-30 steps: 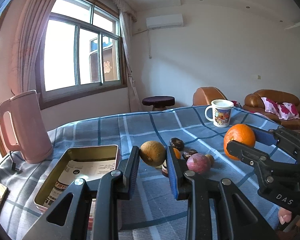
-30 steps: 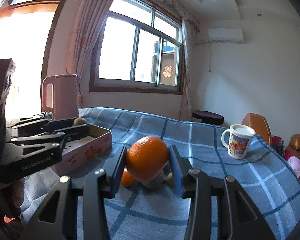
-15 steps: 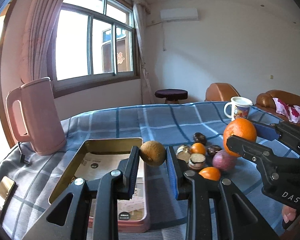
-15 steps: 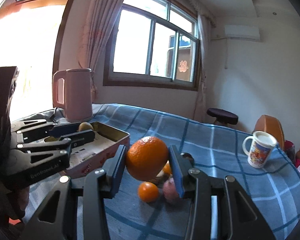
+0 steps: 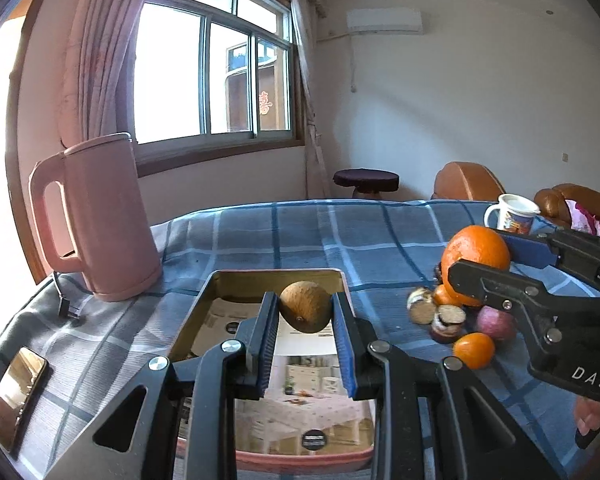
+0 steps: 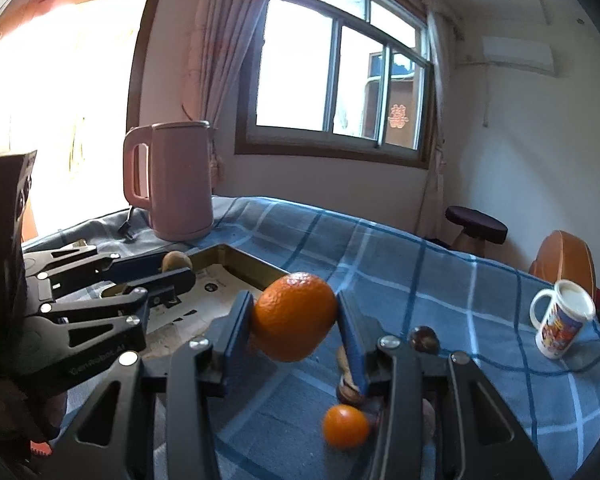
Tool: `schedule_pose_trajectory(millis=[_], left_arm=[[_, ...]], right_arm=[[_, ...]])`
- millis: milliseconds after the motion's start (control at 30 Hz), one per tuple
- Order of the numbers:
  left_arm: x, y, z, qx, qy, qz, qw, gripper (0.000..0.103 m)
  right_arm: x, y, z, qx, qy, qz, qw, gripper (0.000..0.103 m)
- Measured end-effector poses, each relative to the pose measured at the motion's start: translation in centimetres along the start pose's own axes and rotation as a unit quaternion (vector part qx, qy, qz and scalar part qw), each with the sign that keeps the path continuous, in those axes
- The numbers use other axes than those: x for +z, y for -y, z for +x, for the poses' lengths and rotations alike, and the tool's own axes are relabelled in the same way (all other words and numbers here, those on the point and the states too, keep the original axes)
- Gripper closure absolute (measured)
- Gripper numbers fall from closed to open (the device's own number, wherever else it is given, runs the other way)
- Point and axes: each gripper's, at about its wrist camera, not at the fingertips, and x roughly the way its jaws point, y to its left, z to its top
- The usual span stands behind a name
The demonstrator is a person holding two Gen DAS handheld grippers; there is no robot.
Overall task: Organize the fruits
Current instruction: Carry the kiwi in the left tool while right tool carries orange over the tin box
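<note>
Blue plaid tablecloth [image 5: 300, 232] beneath left gripper [image 5: 305, 312] clamping brown fruit [image 5: 306, 306] above tin [image 5: 204, 304]

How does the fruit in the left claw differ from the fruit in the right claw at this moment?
The brown fruit in the left claw is dull, egg-shaped and the smaller of the two; the large orange in the right claw is bright, glossy and round. The brown fruit hangs over the open tin; the large orange is over the blue checked cloth beside the tin. Both are clamped between blue pads, clear of the table.
</note>
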Motion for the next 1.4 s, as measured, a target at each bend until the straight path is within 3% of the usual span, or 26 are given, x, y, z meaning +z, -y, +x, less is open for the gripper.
schedule_pose_trajectory(millis=[533, 900, 1400], left_arm=[[0.6, -4.2, 3.1, 0.012, -0.056, -0.005, 0.9983, 0.074], [0.5, -5.2, 5.1, 0.017, -0.09, 0.009, 0.9957, 0.074], [-0.3, -5.6, 7.0, 0.019, -0.125, 0.016, 0.9918, 0.074]], right_arm=[[2.4, -3.3, 5.0, 0.025, -0.025, -0.037, 0.999, 0.057], [1.4, -4.4, 9.0, 0.028, -0.065, -0.041, 0.997, 0.057], [0.6, -5.1, 11.1, 0.033, -0.096, -0.051, 0.994, 0.057]])
